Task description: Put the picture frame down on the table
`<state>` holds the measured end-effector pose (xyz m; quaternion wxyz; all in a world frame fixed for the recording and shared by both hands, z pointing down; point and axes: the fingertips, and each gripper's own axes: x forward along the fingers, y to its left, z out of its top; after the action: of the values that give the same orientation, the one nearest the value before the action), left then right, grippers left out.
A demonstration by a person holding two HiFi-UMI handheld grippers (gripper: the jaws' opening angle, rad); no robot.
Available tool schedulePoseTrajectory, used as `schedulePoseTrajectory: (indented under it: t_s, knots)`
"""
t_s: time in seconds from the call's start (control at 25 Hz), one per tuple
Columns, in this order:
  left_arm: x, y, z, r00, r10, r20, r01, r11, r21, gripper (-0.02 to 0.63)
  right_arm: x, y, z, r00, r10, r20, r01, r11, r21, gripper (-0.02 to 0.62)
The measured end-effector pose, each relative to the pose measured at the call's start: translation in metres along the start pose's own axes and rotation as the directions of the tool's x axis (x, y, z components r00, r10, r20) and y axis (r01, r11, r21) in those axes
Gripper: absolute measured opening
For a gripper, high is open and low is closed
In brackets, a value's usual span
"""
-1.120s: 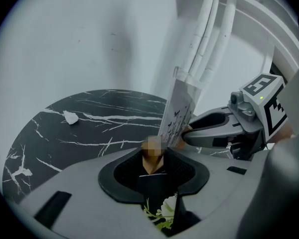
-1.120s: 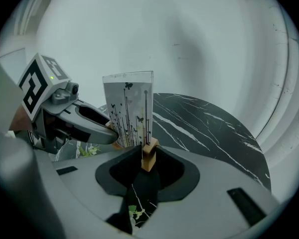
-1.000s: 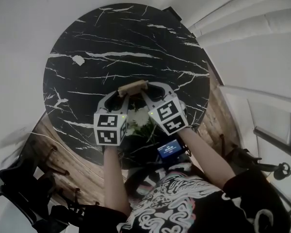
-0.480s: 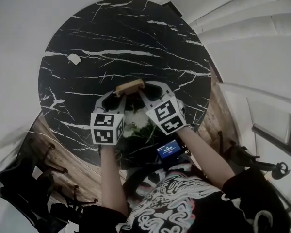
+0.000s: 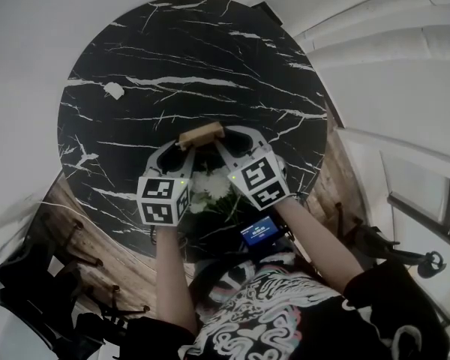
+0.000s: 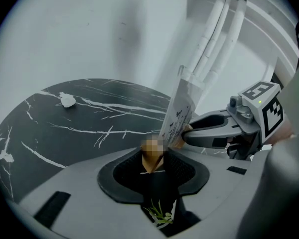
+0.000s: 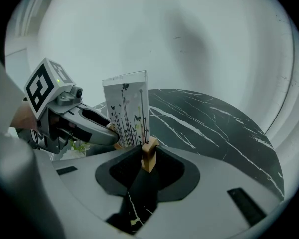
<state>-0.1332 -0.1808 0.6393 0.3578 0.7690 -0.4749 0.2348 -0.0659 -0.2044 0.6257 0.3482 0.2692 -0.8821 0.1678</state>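
Soft, even light surrounds me in all 3 views; my head view is dimmer and greyish. I see faint grey shadows smudging the white wall (image 7: 189,39). The black table (image 5: 172,66) looks matte, its veins crisp. Edges bow strongly and corners go black. The close foreground in both gripper views is soft, while the picture frame (image 7: 125,108) is sharp.

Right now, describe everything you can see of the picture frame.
The picture frame is a light wooden base bar holding a thin pale panel printed with dark stems and butterflies. The panel stands roughly upright, leaning slightly. The left hand-held gripper is shut on one end of the base, the right hand-held gripper on the other. It is over the near side of the black marbled table; whether the base touches the tabletop cannot be told.
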Motion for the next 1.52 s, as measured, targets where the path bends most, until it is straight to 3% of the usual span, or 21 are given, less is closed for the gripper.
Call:
schedulePoseTrajectory:
  t_s: [0.2, 0.4, 0.96, 1.32, 1.52]
  knots:
    - [0.0, 0.0, -0.001, 1.0, -0.013, 0.016, 0.013, 1.0, -0.015, 0.14, 0.001, 0.001, 0.0, 1.0, 0.009, 0.007, -0.009, 1.0, -0.014, 0.092]
    - [0.006, 0.0, -0.008, 1.0, -0.007, -0.024, 0.006, 0.999, -0.034, 0.148, 0.0, 0.002, 0.001, 1.0, 0.011, 0.021, -0.01, 1.0, -0.013, 0.092]
    - [-0.003, -0.001, -0.004, 1.0, -0.008, 0.011, 0.008, 0.998, -0.06, 0.17, -0.01, 0.001, 0.009, 0.998, 0.005, 0.069, -0.002, 0.999, -0.042, 0.092]
    - [-0.02, -0.003, 0.0, 0.998, -0.004, 0.059, 0.007, 0.998, -0.064, 0.179, -0.024, 0.004, 0.011, 0.996, -0.035, 0.08, 0.039, 0.998, -0.049, 0.092]
    - [-0.04, -0.006, 0.012, 0.99, 0.015, 0.144, -0.009, 0.999, -0.043, 0.179, -0.039, 0.003, 0.014, 0.991, -0.075, 0.107, 0.078, 0.997, -0.024, 0.092]
